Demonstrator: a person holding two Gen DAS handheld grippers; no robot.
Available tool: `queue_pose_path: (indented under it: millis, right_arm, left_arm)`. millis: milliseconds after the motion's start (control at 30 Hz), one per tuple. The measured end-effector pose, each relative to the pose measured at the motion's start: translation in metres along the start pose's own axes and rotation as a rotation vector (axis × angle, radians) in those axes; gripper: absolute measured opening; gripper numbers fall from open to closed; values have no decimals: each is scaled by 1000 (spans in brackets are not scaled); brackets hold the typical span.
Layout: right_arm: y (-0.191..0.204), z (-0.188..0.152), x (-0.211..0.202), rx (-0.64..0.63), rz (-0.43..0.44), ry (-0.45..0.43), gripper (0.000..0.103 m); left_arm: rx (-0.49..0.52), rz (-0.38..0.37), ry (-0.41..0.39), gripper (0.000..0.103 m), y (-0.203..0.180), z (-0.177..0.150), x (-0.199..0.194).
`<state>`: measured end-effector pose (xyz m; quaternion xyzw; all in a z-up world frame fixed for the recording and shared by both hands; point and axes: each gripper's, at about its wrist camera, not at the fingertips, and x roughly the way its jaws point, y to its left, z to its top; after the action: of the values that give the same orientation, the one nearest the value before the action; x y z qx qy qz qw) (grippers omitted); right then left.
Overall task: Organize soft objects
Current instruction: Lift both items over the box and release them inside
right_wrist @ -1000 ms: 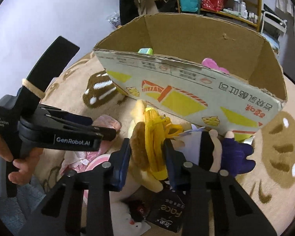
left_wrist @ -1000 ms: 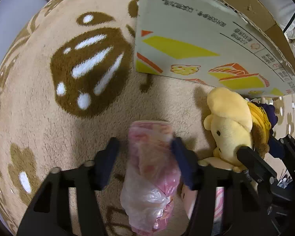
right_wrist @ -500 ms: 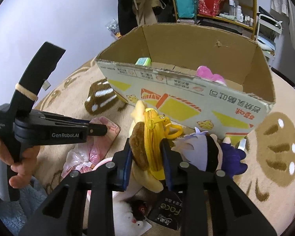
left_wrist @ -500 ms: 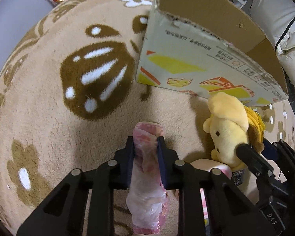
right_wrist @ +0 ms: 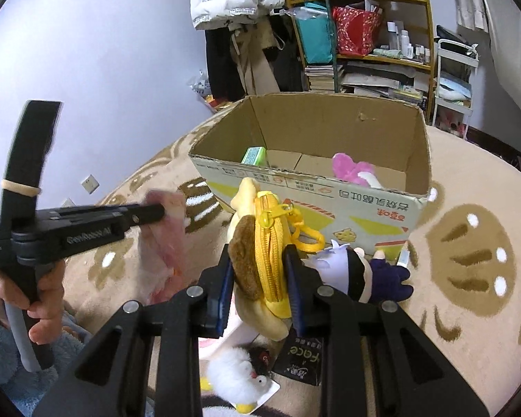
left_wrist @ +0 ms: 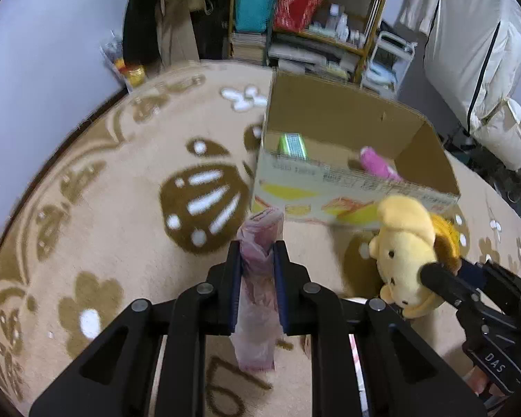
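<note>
I have my left gripper (left_wrist: pixel 257 264) clamped tight on a pink plastic bag (left_wrist: pixel 257 278); the jaws closed on it within the last second, and it hangs crumpled and limp between the pads, clear of the rug (left_wrist: pixel 97 208), which I judge is so it can pass over the box wall; my right gripper (right_wrist: pixel 260 278) is pinched on a yellow plush toy (right_wrist: pixel 264 264), gripped across its zipped middle, soft body bulging either side; the cardboard box (right_wrist: pixel 330 128) sits just beyond both, open top, a pink plush (right_wrist: pixel 350 172) and a green packet (right_wrist: pixel 253 155) already inside; a purple doll (right_wrist: pixel 364 271) lies on the rug near the box's front wall, right of the yellow toy; I would carry both loads forward and drop them in.
</note>
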<state>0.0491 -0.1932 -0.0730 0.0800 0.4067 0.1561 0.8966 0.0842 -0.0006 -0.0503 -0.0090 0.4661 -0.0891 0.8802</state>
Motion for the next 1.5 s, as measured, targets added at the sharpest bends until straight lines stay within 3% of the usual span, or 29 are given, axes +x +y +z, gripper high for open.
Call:
queue_pose_path:
  millis: [200,400,667,933,1133,1500]
  right_arm:
    - [-7,-7,20,63,55,83,30]
    - [-5,-10,17,64,44,68,30]
    - [2,0,-25,9,-23,-77,29]
    - [-1,20,-69,11,-66,-247,29]
    - [-8,35,-86,32,-72,-319,29]
    - [-20,60,-71,-1,-116,-359,29]
  left_arm:
    - [-18,15,-11,16,8,4,-3]
    - [-25,37,-32,16,9,2,-3]
    - [-27,23,-130,15,9,9,-31]
    - [29,-4,-313,15,-8,28,-75]
    - [58,-23,-433,15,-23,55,-92]
    - [75,-27,-440,15,-37,90,-62]
